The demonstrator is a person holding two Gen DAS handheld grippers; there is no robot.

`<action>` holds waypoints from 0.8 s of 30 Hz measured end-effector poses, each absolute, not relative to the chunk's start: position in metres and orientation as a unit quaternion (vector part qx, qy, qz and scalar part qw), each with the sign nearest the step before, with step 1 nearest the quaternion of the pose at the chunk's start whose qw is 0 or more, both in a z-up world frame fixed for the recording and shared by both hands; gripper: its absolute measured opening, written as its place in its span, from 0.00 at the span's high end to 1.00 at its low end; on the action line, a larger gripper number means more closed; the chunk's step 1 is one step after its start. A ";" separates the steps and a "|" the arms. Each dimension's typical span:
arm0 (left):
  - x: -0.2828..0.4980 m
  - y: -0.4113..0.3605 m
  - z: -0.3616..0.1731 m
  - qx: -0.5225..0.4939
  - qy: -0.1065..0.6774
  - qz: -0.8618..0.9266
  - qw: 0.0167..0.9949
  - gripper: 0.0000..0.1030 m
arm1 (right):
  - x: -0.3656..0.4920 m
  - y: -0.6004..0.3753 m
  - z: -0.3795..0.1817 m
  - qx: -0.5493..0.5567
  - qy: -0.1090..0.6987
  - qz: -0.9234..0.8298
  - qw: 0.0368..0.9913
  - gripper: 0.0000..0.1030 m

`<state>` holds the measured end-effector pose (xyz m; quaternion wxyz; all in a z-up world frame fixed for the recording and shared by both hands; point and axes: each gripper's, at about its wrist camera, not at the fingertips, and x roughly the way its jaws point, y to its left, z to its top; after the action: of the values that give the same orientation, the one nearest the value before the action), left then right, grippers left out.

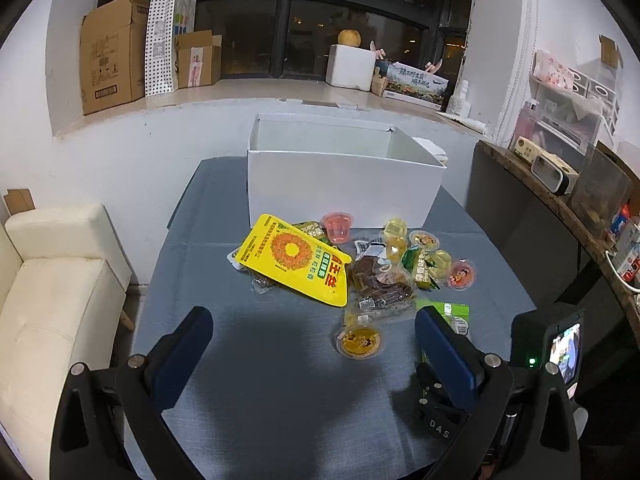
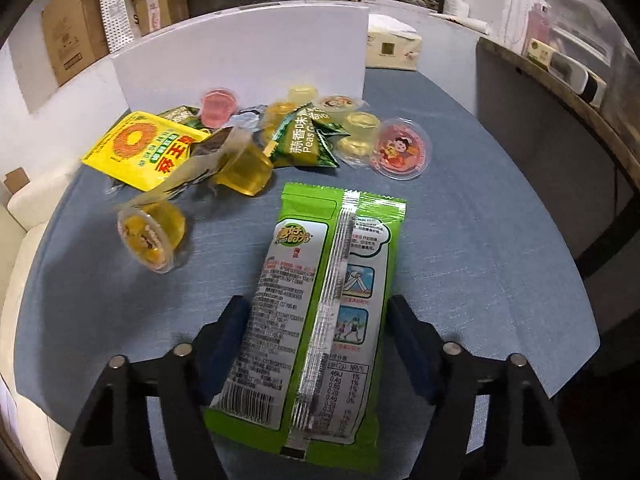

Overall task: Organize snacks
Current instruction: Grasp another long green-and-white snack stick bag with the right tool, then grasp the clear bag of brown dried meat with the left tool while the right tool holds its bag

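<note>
Right gripper (image 2: 316, 344) jaws straddle the green foil snack packet (image 2: 320, 300) lengthwise near the surface's near edge, pads seemingly touching; left gripper (image 1: 312, 344) gapes wide, empty.

Matt grey-blue woven cloth (image 2: 480, 240) covers my tabletop. Green-and-white snack packet (image 2: 320, 300): glossy plastic film with a crimped back seam. Clear plastic jelly cups (image 2: 154, 236) shine, foil-lidded. Yellow snack pouch (image 1: 294, 264) glossy. White rectangular box (image 1: 340, 188): smooth, matt card. My tool pads (image 1: 184, 352): matt dark blue.
</note>
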<state>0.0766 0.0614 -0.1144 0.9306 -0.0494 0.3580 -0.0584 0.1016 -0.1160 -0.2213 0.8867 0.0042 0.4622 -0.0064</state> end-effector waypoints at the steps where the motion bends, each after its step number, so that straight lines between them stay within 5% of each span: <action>1: 0.076 0.061 -0.115 -0.050 0.359 -0.059 0.930 0.00 | 0.101 -0.118 -0.220 0.009 0.462 -0.004 0.887 0.31; 24: 0.127 0.024 -0.137 -0.027 0.396 -0.088 0.914 0.00 | 0.096 -0.153 -0.191 0.016 0.410 0.002 0.912 0.35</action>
<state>0.1274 0.0245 -0.1367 0.9138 -0.0269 0.3956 -0.0878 0.0957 -0.1526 -0.1913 0.9118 0.0157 0.4103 0.0020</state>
